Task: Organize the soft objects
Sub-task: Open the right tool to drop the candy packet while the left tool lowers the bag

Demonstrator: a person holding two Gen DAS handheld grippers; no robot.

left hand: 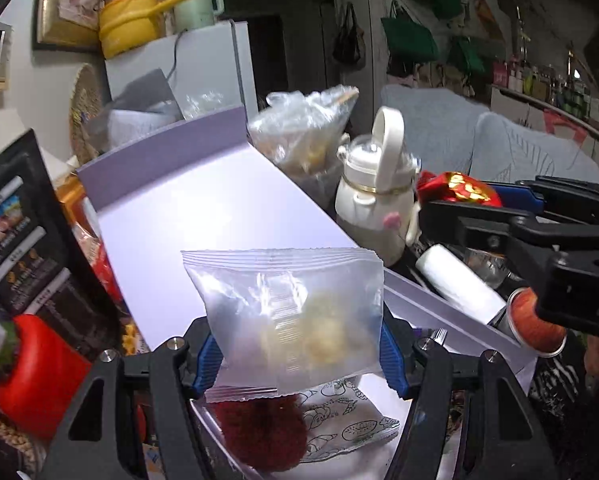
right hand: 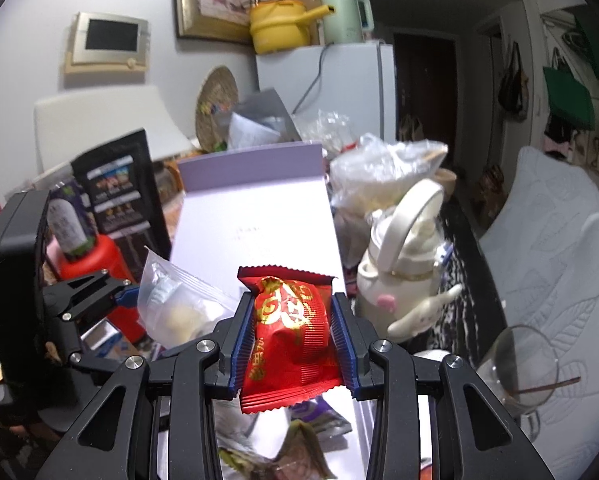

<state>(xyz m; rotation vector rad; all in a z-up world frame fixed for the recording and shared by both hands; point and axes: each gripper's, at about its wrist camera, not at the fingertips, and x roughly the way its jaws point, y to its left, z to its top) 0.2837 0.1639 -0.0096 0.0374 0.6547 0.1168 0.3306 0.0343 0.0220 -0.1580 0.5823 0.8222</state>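
My left gripper [left hand: 299, 344] is shut on a clear plastic snack packet [left hand: 287, 316] with pale pieces inside, held above the lavender box [left hand: 203, 204]. My right gripper [right hand: 293, 340] is shut on a red snack packet with gold print [right hand: 289, 328], also over the box. The red packet shows at the right in the left wrist view [left hand: 457, 189]; the clear packet shows at the left in the right wrist view [right hand: 175, 304]. Below the left gripper, a dark red fuzzy item [left hand: 259, 432] and a white printed packet [left hand: 347, 424] lie in the box's near end.
A white lidded bottle [left hand: 373, 192] and a clear bag of food [left hand: 303, 132] stand right of the box. A black pouch [left hand: 27, 240] and red container [left hand: 35, 376] stand left. A glass cup [right hand: 519, 372] sits at the right. A white fridge [right hand: 347, 88] stands behind.
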